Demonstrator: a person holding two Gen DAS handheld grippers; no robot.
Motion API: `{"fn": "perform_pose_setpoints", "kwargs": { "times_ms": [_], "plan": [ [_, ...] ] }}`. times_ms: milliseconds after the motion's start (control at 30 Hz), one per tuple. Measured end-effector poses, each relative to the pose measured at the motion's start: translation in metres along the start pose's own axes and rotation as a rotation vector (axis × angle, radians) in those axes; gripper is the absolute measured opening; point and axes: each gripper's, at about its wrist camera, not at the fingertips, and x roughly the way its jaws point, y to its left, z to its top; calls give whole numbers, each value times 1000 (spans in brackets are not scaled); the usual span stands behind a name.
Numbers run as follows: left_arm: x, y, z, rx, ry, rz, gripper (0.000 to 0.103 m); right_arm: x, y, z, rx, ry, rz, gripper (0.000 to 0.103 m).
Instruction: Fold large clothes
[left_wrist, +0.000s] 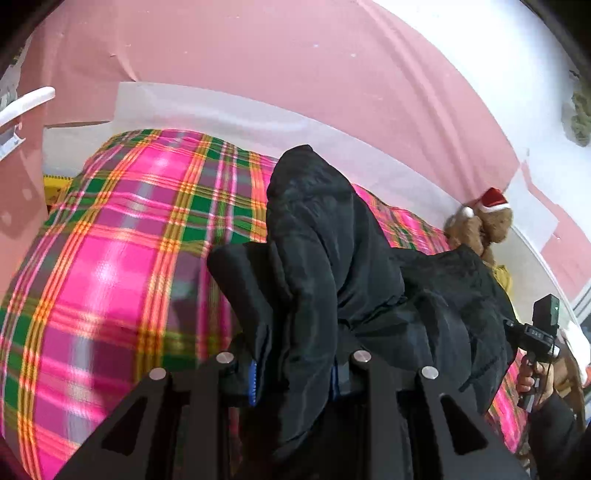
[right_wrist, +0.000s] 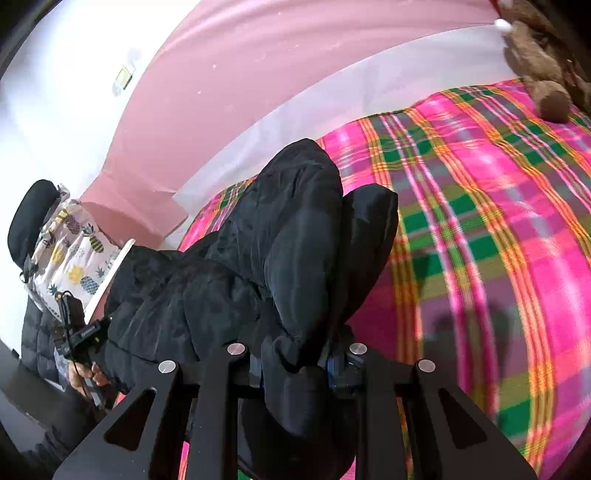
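A large black padded jacket (left_wrist: 332, 258) hangs between both grippers above a pink, green and orange plaid bed cover (left_wrist: 122, 258). My left gripper (left_wrist: 295, 373) is shut on one bunched edge of the jacket, which bulges up between the fingers. My right gripper (right_wrist: 299, 358) is shut on another bunched edge of the jacket (right_wrist: 258, 266). The plaid cover (right_wrist: 480, 229) lies below it. The right gripper shows in the left wrist view (left_wrist: 539, 332), held by a hand at the far right. The left gripper shows in the right wrist view (right_wrist: 81, 332).
A brown teddy bear with a red hat (left_wrist: 484, 221) sits at the bed's far edge against the pink wall (left_wrist: 258, 55); it also shows in the right wrist view (right_wrist: 543, 74). A pineapple-print cloth (right_wrist: 74, 251) and a black headrest (right_wrist: 31, 214) are at the left.
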Motion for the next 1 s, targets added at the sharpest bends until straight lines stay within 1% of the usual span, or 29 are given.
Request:
{"fn": "perform_pose_setpoints", "kwargs": {
  "times_ms": [100,167,233,267,300,333,433,500,567,633,667,733,833,933,1000],
  "plan": [
    [23,18,4,-1,13,33,29,30,-4,7,6,17,-3,21],
    [41,32,-1,-29,28,64,31,52,-13,7,22,38,-30,23],
    [59,49,-10,-76,49,91,39,68,-26,4,65,61,-70,33],
    [63,54,-14,-98,56,97,41,72,-32,4,84,74,-87,37],
    [65,60,-18,-121,51,94,46,75,-37,1,102,84,-98,46],
    [63,63,-20,-135,44,96,52,74,-38,1,107,87,-107,48],
    [51,64,-21,-158,37,104,57,60,-31,0,81,78,-135,51],
    [36,63,-21,-161,25,116,57,50,-23,2,66,68,-156,52],
    [19,61,-18,-155,-4,142,58,33,-15,4,45,40,-183,52],
    [0,56,-13,-138,-53,204,58,10,-6,6,13,-21,-211,52],
    [-7,52,-11,-128,-72,216,58,4,-2,6,4,-38,-219,52],
    [-14,42,-9,-108,-88,202,58,-3,12,8,-35,-65,-231,52],
    [-1,19,-12,-43,-62,178,58,10,35,4,-122,-31,-253,52],
    [31,10,-19,-1,-7,212,58,39,40,-3,-157,26,-279,52],
    [47,12,-26,12,14,250,58,60,34,-7,-171,64,-325,51]
  ]
}}
